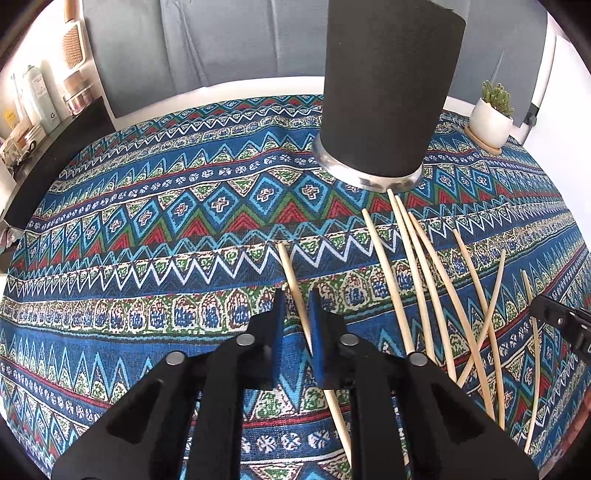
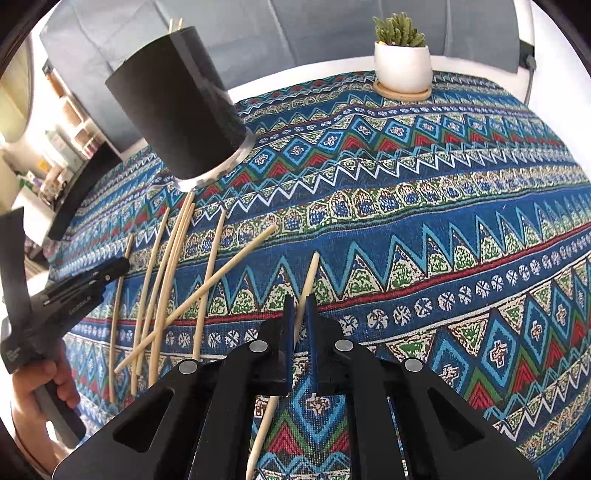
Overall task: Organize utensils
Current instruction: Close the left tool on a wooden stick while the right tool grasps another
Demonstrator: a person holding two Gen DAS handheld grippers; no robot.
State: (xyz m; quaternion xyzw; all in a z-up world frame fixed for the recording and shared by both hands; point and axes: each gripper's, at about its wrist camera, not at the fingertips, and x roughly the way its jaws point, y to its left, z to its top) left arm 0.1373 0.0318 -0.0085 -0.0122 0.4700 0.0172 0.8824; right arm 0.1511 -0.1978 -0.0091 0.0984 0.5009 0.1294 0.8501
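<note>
A tall black cylindrical holder [image 1: 388, 92] [image 2: 184, 107] with a metal base stands on the patterned tablecloth [image 1: 166, 229]; two stick tips [image 2: 175, 24] poke out of its top. Several pale wooden chopsticks [image 1: 424, 266] [image 2: 173, 266] lie scattered in front of it. My left gripper [image 1: 297, 302] is shut on one chopstick [image 1: 290, 273], which runs between the blue pads and back under the body. My right gripper [image 2: 300, 306] is shut on another chopstick [image 2: 312, 271], apart from the pile, angled up to the right.
A small green plant in a white pot [image 2: 402, 62] [image 1: 491, 118] sits on a wooden coaster at the table's far edge. Grey upholstery lies behind the table. Bottles and jars [image 1: 40, 99] stand on a shelf at the left. A hand [image 2: 37, 384] holds the left gripper's handle.
</note>
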